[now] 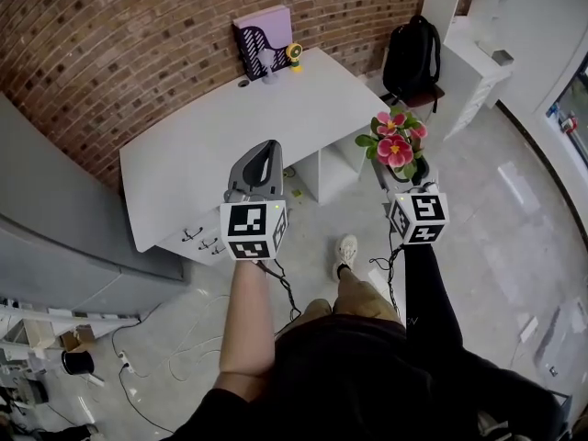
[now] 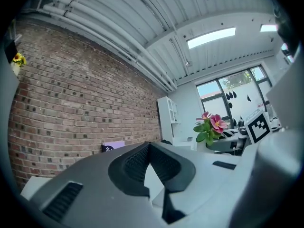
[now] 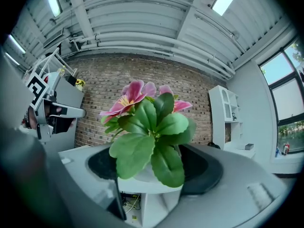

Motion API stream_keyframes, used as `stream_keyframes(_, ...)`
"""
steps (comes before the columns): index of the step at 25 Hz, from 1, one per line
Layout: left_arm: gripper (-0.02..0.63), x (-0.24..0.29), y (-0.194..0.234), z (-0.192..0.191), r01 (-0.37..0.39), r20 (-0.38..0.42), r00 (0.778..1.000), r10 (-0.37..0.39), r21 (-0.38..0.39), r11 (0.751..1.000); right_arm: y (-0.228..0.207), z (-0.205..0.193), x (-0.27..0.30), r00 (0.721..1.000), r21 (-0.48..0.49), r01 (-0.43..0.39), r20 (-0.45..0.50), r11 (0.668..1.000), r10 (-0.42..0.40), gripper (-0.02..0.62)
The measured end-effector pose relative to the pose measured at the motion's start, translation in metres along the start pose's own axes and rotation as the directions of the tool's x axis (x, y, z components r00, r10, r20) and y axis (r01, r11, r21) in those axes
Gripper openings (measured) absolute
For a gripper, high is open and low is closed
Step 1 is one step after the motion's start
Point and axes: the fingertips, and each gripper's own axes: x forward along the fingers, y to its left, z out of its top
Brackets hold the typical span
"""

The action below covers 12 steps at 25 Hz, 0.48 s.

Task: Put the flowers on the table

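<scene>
Right gripper [image 1: 410, 176] fingers grasp the flowers [image 1: 395, 141] by the pot, upright, probably for base-first landing. The flowers are off the tabletop [image 1: 211, 145], past its 3 o'clock edge. Left gripper [image 1: 266, 152] fingers are pressed together and empty, at the flowers' 9 o'clock.

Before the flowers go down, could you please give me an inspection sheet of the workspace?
Surface: white table, set against the brick wall.
Job's things: flowers, held off the table.
Clutter: purple box and small yellow item at the table's far end.
Grippers: right gripper shut on the flowers; left gripper shut, empty.
Cables: gripper cables hanging; floor cables.
Surroundings: backpack, white shelves.
</scene>
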Motion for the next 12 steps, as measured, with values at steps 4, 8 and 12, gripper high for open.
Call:
stream_keyframes(4, 0.008, 0.026, 0.008, -0.011, 0.004, 0.003, 1.0, -0.004, 0.006, 1.0, -0.011, -0.013, 0.03, 1.0, 0.016, 0.01, 0.014, 1.0, -0.01, 0.341)
stream_keyframes(8, 0.008, 0.065, 0.025, -0.018, -0.012, -0.006, 1.0, 0.013, 0.033, 0.999, -0.024, -0.022, 0.071, 1.0, 0.024, 0.001, 0.02, 1.0, -0.001, 0.341)
stream_keyframes(12, 0.008, 0.116, 0.041, -0.024, -0.028, -0.004, 1.0, 0.029, 0.051, 0.998, -0.049, -0.03, 0.125, 0.999, 0.028, -0.004, 0.037, 1.0, 0.003, 0.341)
